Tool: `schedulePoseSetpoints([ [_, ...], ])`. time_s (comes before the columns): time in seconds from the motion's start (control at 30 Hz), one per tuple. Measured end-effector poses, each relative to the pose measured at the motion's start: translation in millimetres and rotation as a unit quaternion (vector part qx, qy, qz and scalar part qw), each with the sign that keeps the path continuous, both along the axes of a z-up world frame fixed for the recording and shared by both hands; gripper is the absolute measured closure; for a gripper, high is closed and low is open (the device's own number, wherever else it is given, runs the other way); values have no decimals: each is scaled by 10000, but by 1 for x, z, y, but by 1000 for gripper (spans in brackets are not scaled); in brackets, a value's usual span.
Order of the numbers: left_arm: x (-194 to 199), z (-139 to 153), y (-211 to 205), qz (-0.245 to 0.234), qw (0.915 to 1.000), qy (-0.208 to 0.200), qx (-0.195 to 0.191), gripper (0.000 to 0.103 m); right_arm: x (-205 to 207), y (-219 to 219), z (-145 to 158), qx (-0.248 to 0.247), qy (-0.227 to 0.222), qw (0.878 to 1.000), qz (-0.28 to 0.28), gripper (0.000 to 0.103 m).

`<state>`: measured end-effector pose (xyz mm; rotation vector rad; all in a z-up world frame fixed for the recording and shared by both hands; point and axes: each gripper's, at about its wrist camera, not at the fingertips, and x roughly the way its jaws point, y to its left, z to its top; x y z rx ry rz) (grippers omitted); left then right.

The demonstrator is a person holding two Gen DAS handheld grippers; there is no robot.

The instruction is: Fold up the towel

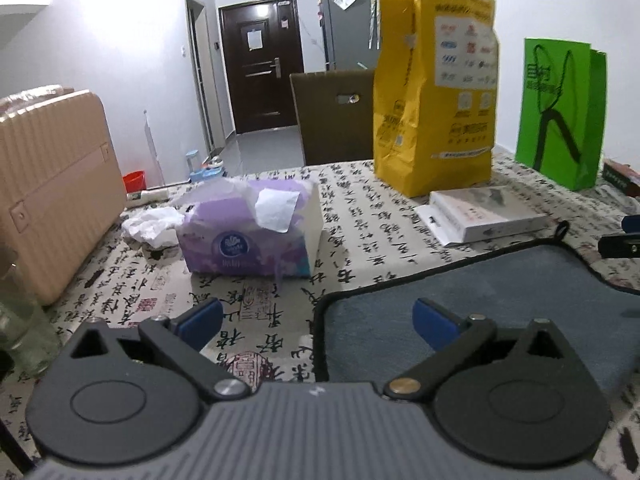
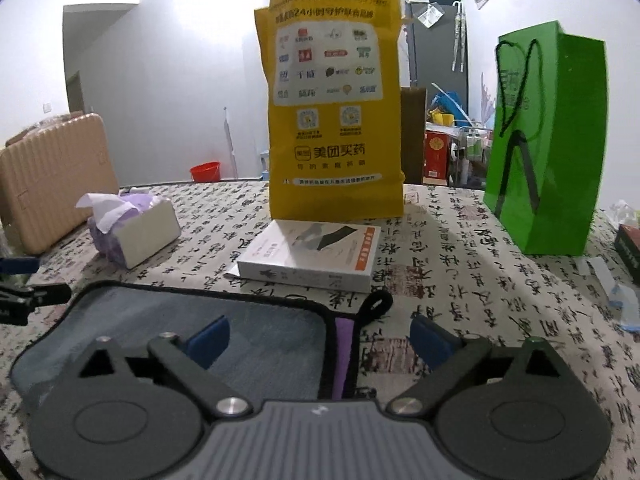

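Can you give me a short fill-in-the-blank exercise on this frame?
1. The grey towel lies ____ on the tablecloth.
2. Both the left gripper and the right gripper have their jaws ____.
3. The white box lies in front of the ____ bag.
4. The towel's hanging loop is coloured ____.

Missing words: flat; open; yellow; black

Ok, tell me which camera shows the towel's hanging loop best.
The right wrist view. There the loop stands out whole against the tablecloth at the corner of the towel, just ahead of the open right gripper. The left wrist view shows it smaller, at the far corner.
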<state>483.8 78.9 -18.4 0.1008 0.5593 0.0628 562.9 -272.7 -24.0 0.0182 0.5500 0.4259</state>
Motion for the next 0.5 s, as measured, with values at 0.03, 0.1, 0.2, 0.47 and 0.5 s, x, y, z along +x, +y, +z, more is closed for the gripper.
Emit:
schedulePoseSetpoints([
  [0.03,-5,3,-2,-21,10000,-16,7,0,-5,-1,3,-1,-11,10000,-1,6],
  [0.1,-14,9,-4,-34,10000,-38,6,0,-14,-2,8,-1,-44,10000,-7,6],
  [0.2,-28,17,-8,-32,10000,-66,1,0,-27,-4,16,-19,-85,10000,9,5],
  [0.47,-69,40,-13,9,9999,-148,-74,0,-64,-5,39,-106,-182,9997,112,4],
  [0.5,-74,42,-14,15,9998,-157,-77,0,-67,-5,40,-121,-195,9997,121,4],
])
